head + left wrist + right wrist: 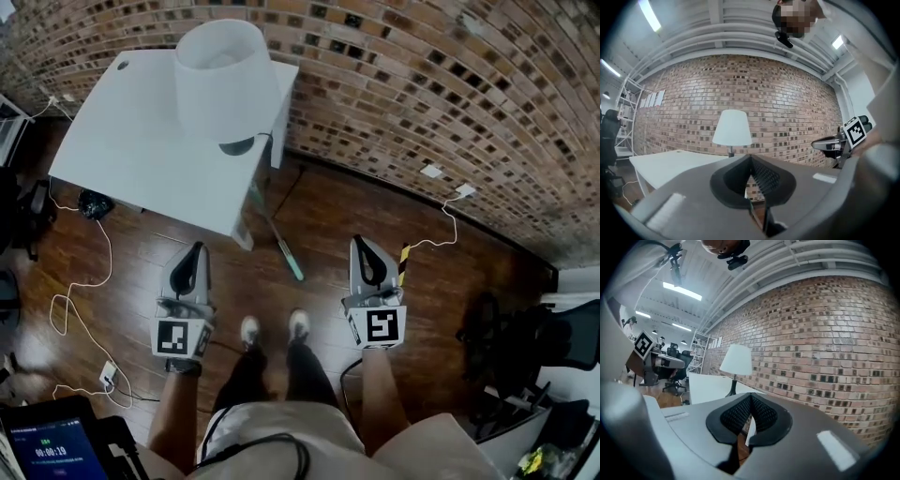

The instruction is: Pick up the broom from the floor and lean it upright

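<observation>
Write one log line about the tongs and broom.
left tongs: shut, empty | right tongs: shut, empty | broom: beside table, not held

- The white rectangular table (141, 150) stands at the upper left of the head view, its far corner close to the red brick wall (422, 84) behind it.
- A white drum-shaded lamp (223, 75) stands on the table near that far corner.
- The thin-handled broom with a teal grip (289, 258) lies on the dark wooden floor (328, 211), running from the table's near right corner toward the person's white shoes (249, 330).
- The broom lies between the left gripper (194, 251) and the right gripper (361, 246).
- A thin white cable (94, 272) loops on the floor left of the left gripper.
- A black office chair (553, 342) stands at the far right.
- A dark flat tablet (52, 450) sits at the lower left.
</observation>
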